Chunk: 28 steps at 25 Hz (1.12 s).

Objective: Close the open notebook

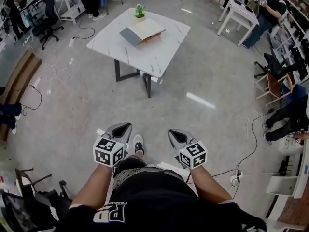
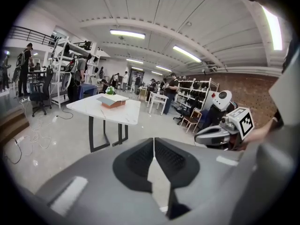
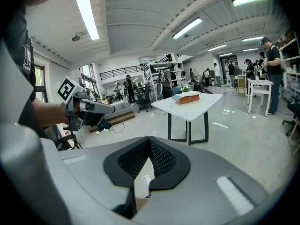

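Observation:
The open notebook (image 1: 142, 30) rests on a low wooden stand on a white marble table (image 1: 149, 57), far ahead across the floor. It shows small in the left gripper view (image 2: 112, 100) and the right gripper view (image 3: 189, 97). My left gripper (image 1: 125, 126) and right gripper (image 1: 172, 132) are held low, close to my body, well short of the table. Both are shut with nothing between the jaws, as their own views show (image 2: 153, 142) (image 3: 149, 140). Each gripper also appears in the other's view: the right gripper (image 2: 220, 134), the left gripper (image 3: 91, 108).
A small potted plant (image 1: 140, 10) stands behind the notebook. Cables (image 1: 53, 71) trail over the floor at left. Office chairs (image 1: 46, 21), a white side table (image 1: 239, 13), shelves and several people ring the room. Open floor (image 1: 159, 112) lies between me and the table.

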Available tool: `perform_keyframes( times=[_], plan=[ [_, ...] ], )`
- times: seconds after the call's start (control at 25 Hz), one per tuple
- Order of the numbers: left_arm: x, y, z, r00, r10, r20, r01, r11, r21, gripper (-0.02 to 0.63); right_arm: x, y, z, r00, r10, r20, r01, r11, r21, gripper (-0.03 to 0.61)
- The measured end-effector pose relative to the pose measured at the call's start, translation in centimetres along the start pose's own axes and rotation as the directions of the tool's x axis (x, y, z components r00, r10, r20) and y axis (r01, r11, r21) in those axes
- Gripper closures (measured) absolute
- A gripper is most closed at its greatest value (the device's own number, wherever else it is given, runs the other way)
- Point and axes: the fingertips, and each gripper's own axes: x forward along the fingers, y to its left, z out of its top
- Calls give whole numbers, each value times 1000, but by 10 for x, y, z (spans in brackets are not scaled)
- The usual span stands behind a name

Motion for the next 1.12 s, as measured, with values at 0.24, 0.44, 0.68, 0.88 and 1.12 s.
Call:
perform_keyframes(
  times=[0.24, 0.44, 0.68, 0.88, 1.12],
  plan=[
    [23, 28, 37, 1000, -3, 19, 3, 1000, 1, 548, 31, -21, 40, 1000, 0, 10, 1, 1000, -19, 578],
    [43, 50, 66, 999, -18, 32, 17, 1000, 16, 548, 57, -35, 66, 1000, -9, 11, 9, 999, -31, 578],
    [63, 80, 95, 998, -37, 44, 36, 999, 28, 548, 86, -51, 83, 999, -36, 0, 36, 999, -28, 578],
    [79, 105, 116, 997, -59, 47, 57, 998, 39, 548, 111, -63, 102, 998, -63, 4, 63, 998, -25, 578],
    [98, 135, 134, 996, -85, 39, 83, 995, 59, 548, 141, -70, 123, 996, -84, 13, 85, 996, -28, 578]
  ],
)
